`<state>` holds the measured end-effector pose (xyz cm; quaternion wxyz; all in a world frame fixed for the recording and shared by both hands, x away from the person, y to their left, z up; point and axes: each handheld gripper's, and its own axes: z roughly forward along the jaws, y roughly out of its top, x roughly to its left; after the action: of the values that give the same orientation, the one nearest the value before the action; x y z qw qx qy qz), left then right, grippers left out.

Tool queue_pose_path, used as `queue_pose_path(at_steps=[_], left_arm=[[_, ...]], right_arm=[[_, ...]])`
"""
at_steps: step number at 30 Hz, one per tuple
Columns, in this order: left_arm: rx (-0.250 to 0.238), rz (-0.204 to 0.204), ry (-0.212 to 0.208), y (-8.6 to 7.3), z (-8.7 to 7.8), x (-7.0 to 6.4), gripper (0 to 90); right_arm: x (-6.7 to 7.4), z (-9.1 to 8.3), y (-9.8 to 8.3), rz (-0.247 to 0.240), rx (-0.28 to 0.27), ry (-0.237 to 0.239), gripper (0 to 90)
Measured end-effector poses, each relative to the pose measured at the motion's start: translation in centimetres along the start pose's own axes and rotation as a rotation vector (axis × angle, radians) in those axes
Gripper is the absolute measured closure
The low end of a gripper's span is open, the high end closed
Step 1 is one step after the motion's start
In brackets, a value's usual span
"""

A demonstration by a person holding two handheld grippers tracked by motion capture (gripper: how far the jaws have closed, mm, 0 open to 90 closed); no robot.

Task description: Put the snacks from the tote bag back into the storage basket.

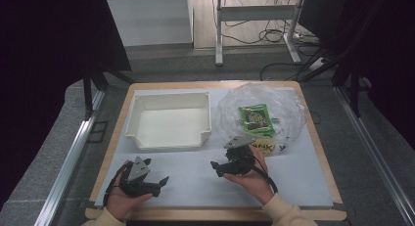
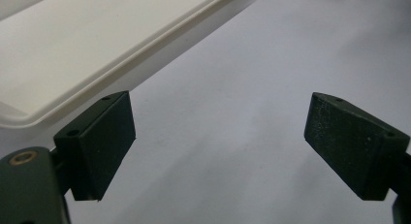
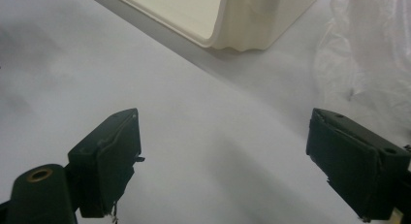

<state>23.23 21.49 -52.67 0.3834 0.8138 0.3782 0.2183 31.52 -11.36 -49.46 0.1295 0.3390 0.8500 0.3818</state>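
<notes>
The surface point(image 1: 303, 187) carries a white tray point(image 1: 169, 121) at left and a crumpled clear plastic bag point(image 1: 262, 113) at right. Inside the bag lies a green packet point(image 1: 255, 119), its print too small to read; a yellow label point(image 1: 265, 146) beneath it reads "ANK". The right gripper point(image 1: 221, 167) hovers just beside the bag, jaws spread wide, empty. The left gripper point(image 1: 159, 184) rests near the tray, jaws likewise wide and empty.
</notes>
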Motion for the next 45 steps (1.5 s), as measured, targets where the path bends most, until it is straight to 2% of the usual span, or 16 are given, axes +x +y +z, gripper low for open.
queue_pose_path(at_steps=[5, 12, 13, 16, 27, 30, 38, 45], left_arm=[[0.008, 0.001, -0.003, -0.1, 0.1, 0.2, 11.2], [0.005, -0.001, -0.007, -0.1, 0.0, 0.1, 11.2], [0.005, -0.001, -0.007, -0.1, 0.0, 0.1, 11.2], [0.004, -0.005, -0.007, -0.1, 0.1, 0.1, 11.2], [-0.014, -0.022, -0.023, -0.1, -0.2, 0.2, 13.4], [-0.011, -0.018, -0.029, -0.1, -0.2, 0.2, 13.6], [-0.002, -0.009, -0.051, -0.2, 0.0, 0.0, 13.9], [-0.008, -0.016, -0.048, -0.1, -0.1, 0.0, 14.1]], right_arm=[[0.0, 0.2, -0.2, -0.014, 0.018, 0.007, 13.7], [0.2, 0.0, 0.0, 0.008, 0.011, 0.045, 17.2], [0.2, 0.0, 0.0, 0.008, 0.011, 0.045, 17.2], [0.6, -0.2, 0.3, -0.036, 0.005, 0.030, 17.5], [1.2, -1.1, 1.9, -0.042, -0.004, 0.063, 20.8], [1.4, -1.5, 2.4, -0.058, -0.010, 0.054, 21.7], [1.1, -2.1, 3.2, -0.046, -0.012, 0.056, 22.2], [1.1, -2.5, 3.7, -0.067, -0.029, 0.058, 23.7]])
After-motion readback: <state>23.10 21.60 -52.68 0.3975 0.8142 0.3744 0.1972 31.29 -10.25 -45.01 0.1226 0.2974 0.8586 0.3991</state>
